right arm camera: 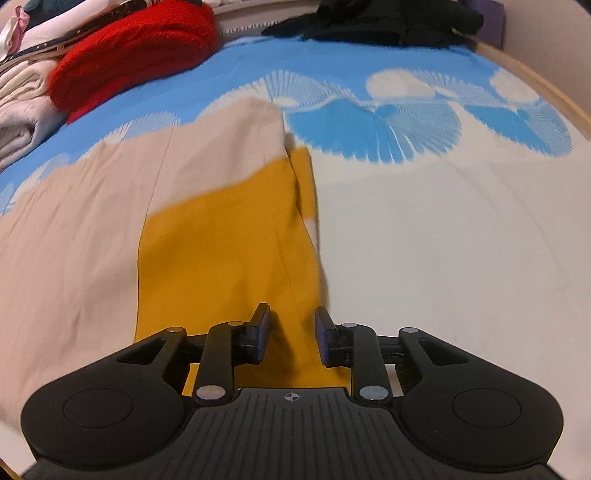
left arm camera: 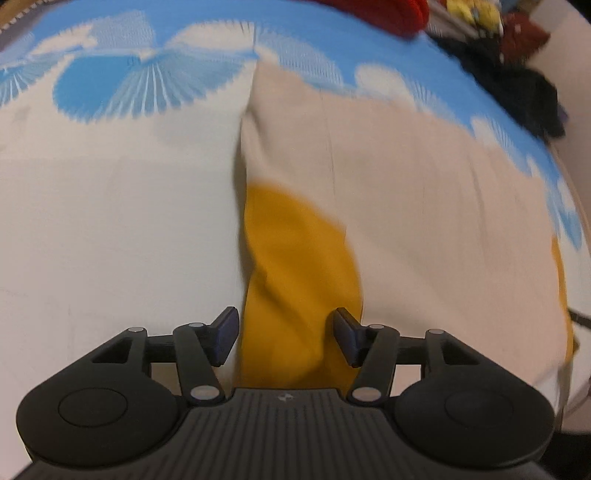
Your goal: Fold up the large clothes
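Note:
A large beige and mustard-yellow garment (left arm camera: pixel 406 206) lies spread on a bed sheet (left arm camera: pixel 110 221) printed blue and white. In the left wrist view its yellow part (left arm camera: pixel 295 266) runs back between my left gripper's (left arm camera: pixel 286 338) open fingers. In the right wrist view the garment (right arm camera: pixel 81 229) lies left and centre, and its yellow panel (right arm camera: pixel 221 251) reaches under my right gripper (right arm camera: pixel 291 334), whose jaws stand open over the yellow edge. Neither gripper is closed on the cloth.
A folded red fuzzy garment (right arm camera: pixel 136 48) and a stack of pale folded clothes (right arm camera: pixel 22 110) lie at the far left. A pile of black clothes (right arm camera: pixel 376 18) lies at the back; it also shows in the left wrist view (left arm camera: pixel 517 85). A wooden bed edge (right arm camera: pixel 546 96) runs along the right.

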Demonstrator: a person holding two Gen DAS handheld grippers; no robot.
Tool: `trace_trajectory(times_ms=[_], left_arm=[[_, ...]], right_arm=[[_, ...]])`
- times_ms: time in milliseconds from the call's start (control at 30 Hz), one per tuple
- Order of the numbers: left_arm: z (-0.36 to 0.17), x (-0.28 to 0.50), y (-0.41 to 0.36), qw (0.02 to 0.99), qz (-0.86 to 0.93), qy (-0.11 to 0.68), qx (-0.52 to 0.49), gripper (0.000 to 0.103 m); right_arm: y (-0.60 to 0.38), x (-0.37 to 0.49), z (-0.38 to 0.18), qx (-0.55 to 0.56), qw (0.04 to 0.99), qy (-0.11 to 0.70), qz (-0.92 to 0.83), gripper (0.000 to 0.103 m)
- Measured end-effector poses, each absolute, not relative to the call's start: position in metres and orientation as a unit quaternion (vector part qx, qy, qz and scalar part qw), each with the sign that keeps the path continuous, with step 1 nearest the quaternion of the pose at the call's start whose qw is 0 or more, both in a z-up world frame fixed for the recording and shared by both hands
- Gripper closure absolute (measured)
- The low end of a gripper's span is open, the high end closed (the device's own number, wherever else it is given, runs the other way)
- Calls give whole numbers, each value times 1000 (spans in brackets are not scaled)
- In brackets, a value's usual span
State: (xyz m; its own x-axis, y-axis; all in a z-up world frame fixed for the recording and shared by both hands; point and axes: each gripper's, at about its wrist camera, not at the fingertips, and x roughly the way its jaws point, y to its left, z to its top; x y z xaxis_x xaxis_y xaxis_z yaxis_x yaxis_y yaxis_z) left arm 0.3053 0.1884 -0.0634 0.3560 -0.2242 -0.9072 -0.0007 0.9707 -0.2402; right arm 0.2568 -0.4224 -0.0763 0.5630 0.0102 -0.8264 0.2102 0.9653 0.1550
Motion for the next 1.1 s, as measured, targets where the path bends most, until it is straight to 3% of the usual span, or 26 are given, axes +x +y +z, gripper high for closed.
trace_trajectory(times_ms=[67, 100, 133, 167, 200, 333, 400, 500, 600, 733, 833, 933, 1033, 1100], left_arm=[[-67, 294, 191, 810, -75, 572, -102, 42], [-69, 289, 191, 807, -78, 576, -108, 48], [-68, 284, 191, 804, -86, 577, -113, 58], [-64, 281, 192, 810, -87, 570, -111, 81], [-56, 279, 195, 818, -83, 558, -113, 96], [-19, 263, 213, 850, -85, 488, -176, 97], [-25, 261, 211, 843, -74, 510, -157, 95], [-55, 259, 198, 807, -32, 583, -88, 87], [-41, 249, 188, 829, -34, 558, -29, 81], [-18, 236, 180, 854, -101, 509, -44, 79], [-46, 238, 163, 816, -128, 563, -1, 79], [-80, 237, 154, 773, -107, 619, 86, 76], [-68, 237, 161, 786, -100, 607, 65, 74], [-60, 239, 167, 796, -105, 594, 47, 74]], right_arm=[[-428, 243, -77, 127, 869, 476, -50, 76], [-428, 237, -77, 127, 866, 482, -47, 76], [-429, 231, -77, 128, 863, 487, -44, 79], [-429, 225, -76, 131, 863, 486, -39, 83], [-430, 220, -73, 133, 865, 482, -36, 99], [-446, 201, -45, 195, 882, 428, -37, 103], [-451, 193, -31, 216, 886, 408, -42, 103], [-443, 189, -41, 185, 874, 446, -56, 103], [-436, 193, -64, 159, 849, 499, -68, 101], [-417, 190, -43, 73, 888, 445, -88, 99], [-412, 183, -32, 84, 909, 405, -53, 99], [-407, 190, -53, 77, 888, 452, -33, 99], [-404, 194, -84, 32, 851, 522, -49, 99], [-405, 192, -83, 30, 853, 518, -51, 99]])
